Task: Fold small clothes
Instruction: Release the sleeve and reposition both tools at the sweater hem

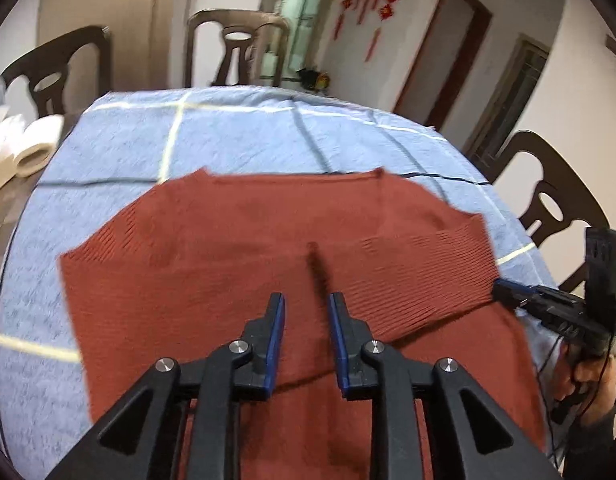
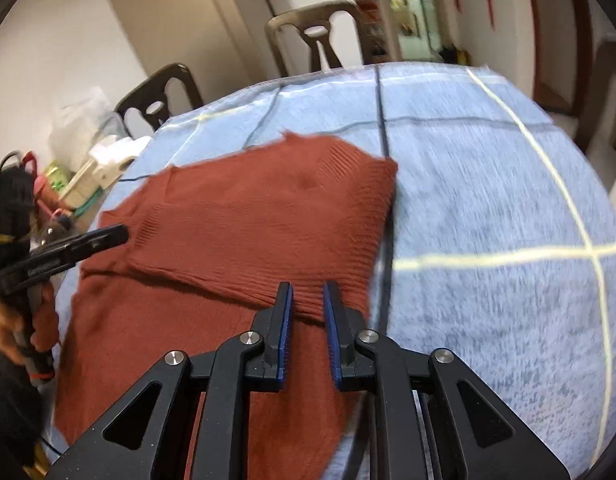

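A rust-red knit sweater (image 1: 243, 248) lies on the blue checked cloth, its far part folded back over the near part, with ribbed cuffs or hem on top. It also shows in the right wrist view (image 2: 247, 220). My left gripper (image 1: 305, 300) is open and empty, just above the sweater's middle. My right gripper (image 2: 308, 292) is open, with the ribbed folded edge between its jaws; whether it touches the knit I cannot tell. The right gripper shows at the sweater's right edge in the left wrist view (image 1: 508, 290). The left gripper shows at the left in the right wrist view (image 2: 107, 236).
The table carries a blue cloth (image 1: 227, 140) with pale and dark lines. Dark wooden chairs (image 1: 237, 46) stand around it. White paper rolls (image 1: 31, 148) lie off the left side, and boxes and bags (image 2: 91, 160) beside the table.
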